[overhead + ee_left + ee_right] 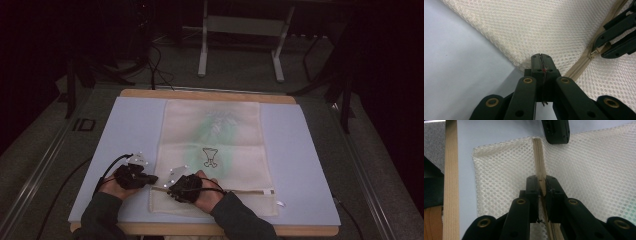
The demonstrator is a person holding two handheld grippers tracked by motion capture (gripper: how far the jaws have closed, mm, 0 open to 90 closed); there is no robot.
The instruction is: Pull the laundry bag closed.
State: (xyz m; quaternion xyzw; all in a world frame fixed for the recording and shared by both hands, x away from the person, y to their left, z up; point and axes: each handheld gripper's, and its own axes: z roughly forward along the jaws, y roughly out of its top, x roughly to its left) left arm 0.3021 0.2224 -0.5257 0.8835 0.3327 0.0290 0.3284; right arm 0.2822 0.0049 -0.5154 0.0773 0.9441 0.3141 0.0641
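on the blue mat (125, 145), in the high view, a mesh bag (215, 135) lies flat with its zipper (250, 191) running across the near end; the left gripper (150, 178) sits at the bag's left edge and the right gripper (172, 188) is just beside it on the zipper line, so both hands are at the left end of the zipper and most of its length stretches away to the right. in the left gripper view, the left gripper (541, 58) has its jaws pressed together at the edge of the bag (544, 27); i think a bit of mesh is pinched there, and the zipper (584, 62) runs past on the right toward the other gripper (616, 37). in the right gripper view, the right gripper (541, 182) pinches the beige zipper pull (542, 185), with the zipper (537, 155) closed ahead of it up to the bag's end. my judgement: both grips are made, but the pull along the zipper is almost all left to do.
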